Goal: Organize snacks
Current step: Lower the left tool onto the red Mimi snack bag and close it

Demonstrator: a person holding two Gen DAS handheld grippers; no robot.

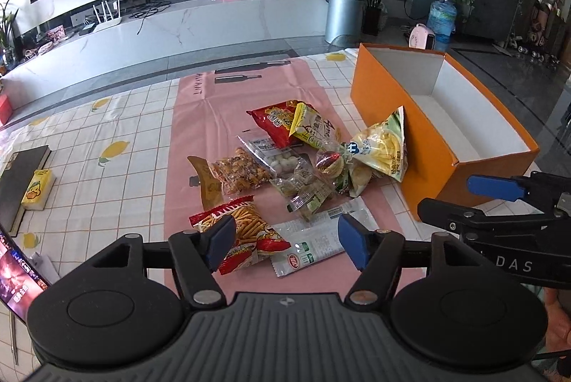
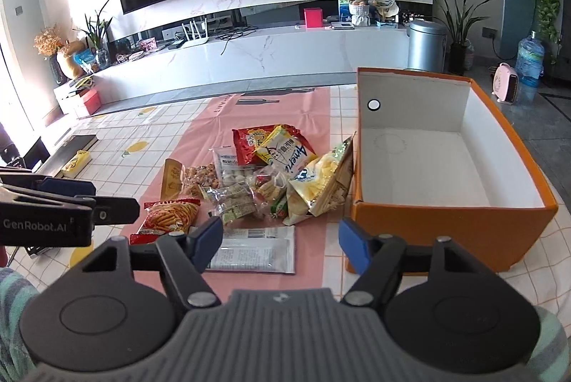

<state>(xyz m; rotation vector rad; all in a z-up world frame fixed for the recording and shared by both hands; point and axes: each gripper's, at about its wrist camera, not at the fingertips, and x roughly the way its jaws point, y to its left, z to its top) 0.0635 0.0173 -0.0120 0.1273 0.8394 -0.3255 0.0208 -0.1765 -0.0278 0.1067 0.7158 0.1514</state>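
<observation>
we find the snacks heaped on the pink mat (image 1: 200,117), beside the empty orange box (image 2: 453,232). nearest both tongs lies the white packet (image 2: 255,250), flat, just beyond the right gripper (image 2: 280,241), whose jaws stand wide and hold nothing. its long axis runs across that gripper's line, one short end toward the box. the left gripper (image 1: 285,241), also wide and empty, hangs over the red stick-snack bag (image 1: 239,232) and the packet's other end. we judge the right hand nearer the box.
</observation>
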